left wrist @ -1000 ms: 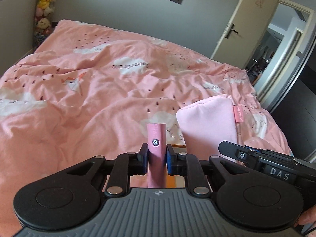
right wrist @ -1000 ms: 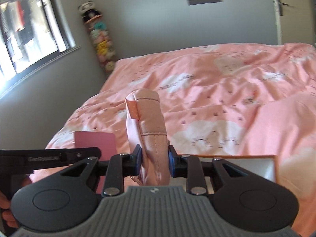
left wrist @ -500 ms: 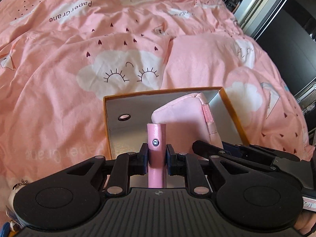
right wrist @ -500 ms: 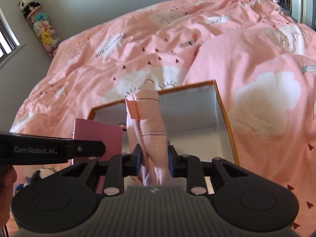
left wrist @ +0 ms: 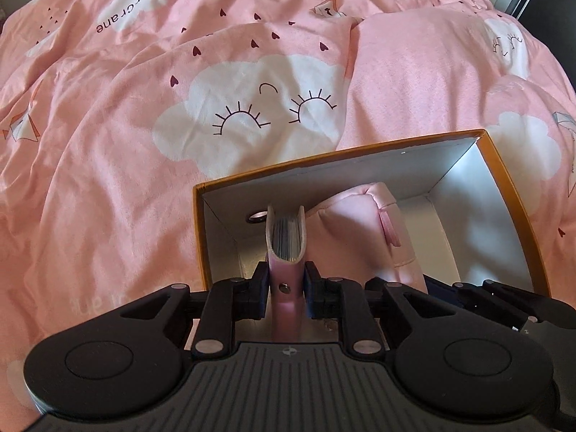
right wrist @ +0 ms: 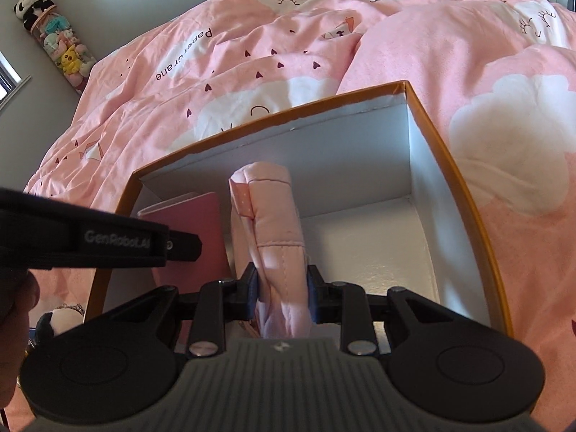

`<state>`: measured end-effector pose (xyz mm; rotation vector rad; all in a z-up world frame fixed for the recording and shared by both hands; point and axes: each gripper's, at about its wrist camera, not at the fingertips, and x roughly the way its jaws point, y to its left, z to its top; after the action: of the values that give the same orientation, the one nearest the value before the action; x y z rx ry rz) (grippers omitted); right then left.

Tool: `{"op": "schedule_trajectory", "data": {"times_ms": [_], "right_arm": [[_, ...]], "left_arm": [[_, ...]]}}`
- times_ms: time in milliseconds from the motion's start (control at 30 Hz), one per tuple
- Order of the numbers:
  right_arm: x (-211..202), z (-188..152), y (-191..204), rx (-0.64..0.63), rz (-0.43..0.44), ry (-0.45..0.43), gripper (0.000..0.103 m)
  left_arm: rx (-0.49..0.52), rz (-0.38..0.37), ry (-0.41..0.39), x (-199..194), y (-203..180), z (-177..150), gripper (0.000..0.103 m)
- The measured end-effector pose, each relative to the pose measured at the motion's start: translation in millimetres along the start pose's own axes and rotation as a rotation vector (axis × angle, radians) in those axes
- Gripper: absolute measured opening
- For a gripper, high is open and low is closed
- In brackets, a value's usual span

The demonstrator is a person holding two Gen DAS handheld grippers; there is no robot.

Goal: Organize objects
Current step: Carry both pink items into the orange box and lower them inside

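An open cardboard box [left wrist: 324, 160], orange outside and white inside, lies on the pink quilt. My left gripper [left wrist: 286, 284] holds a pink notebook [left wrist: 286, 241] upright, page edges showing, inside the box's left end; its jaws are opening, pads still against the covers. My right gripper [right wrist: 282, 288] is shut on a pale pink quilted pouch [right wrist: 273, 216], held upright in the box [right wrist: 273, 115] just right of the notebook [right wrist: 187, 223]. The pouch [left wrist: 360, 230] almost touches the notebook. The box's right half is bare.
The pink cloud-print quilt [left wrist: 144, 144] surrounds the box on every side. A small panda plush [right wrist: 54, 320] lies by the box's near left corner. A column of plush toys [right wrist: 54, 39] hangs in the far wall corner. A hand [right wrist: 14, 306] grips the left gripper.
Both grippers have tipped downward and sunk from above the bed into the box. The notebook and the pouch now stand inside it, side by side.
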<state>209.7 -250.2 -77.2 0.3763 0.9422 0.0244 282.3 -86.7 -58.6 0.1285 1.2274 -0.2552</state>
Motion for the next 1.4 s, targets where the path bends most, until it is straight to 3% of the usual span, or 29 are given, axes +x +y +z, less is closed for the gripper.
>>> {"op": "schedule_trajectory", "data": {"times_ms": [167,300,467,567,700,833,1000,1100,1400], "right_arm": [[1.3,-0.4,2.8,-0.001,0.031,0.001,0.032],[-2.9,-0.1,7.5,-0.018,0.076,-0.008,0.034],[-1.7,-0.8,11.5,-0.033,0.100,0.004,0.033],[0.2,-1.5,13.4,-0.042,0.096,0.005,0.030],[-1.7,-3.8,19.2,-0.071,0.091,-0.003,0.026],[-12.8,-5.8,25.7,-0.106,0.030,-0.062,0.022],[-45.3,-13.9,41.0,-0.250,-0.146,-0.196,0.021],[-44.2,-19.9,50.8,-0.342,-0.218,-0.213,0.021],[-5.3,-16.7,45.7,-0.234,-0.044,-0.074,0.021]], "left_arm": [[0.002,0.010,0.016,5.8,-1.7,4.6,0.031],[0.009,0.037,-0.001,6.2,-2.7,4.6,0.032],[0.028,0.067,-0.050,-1.7,-0.7,3.1,0.043],[0.041,0.055,-0.080,-6.9,2.1,0.0,0.041],[0.064,0.053,-0.123,-13.0,3.2,-7.2,0.027],[0.062,0.038,-0.129,-9.2,7.5,-6.1,0.023],[0.055,0.025,-0.117,-8.0,7.1,-3.5,0.021],[0.049,0.017,-0.115,-7.0,6.2,-4.5,0.021],[0.008,-0.002,-0.083,-4.1,11.6,0.5,0.023]]}}
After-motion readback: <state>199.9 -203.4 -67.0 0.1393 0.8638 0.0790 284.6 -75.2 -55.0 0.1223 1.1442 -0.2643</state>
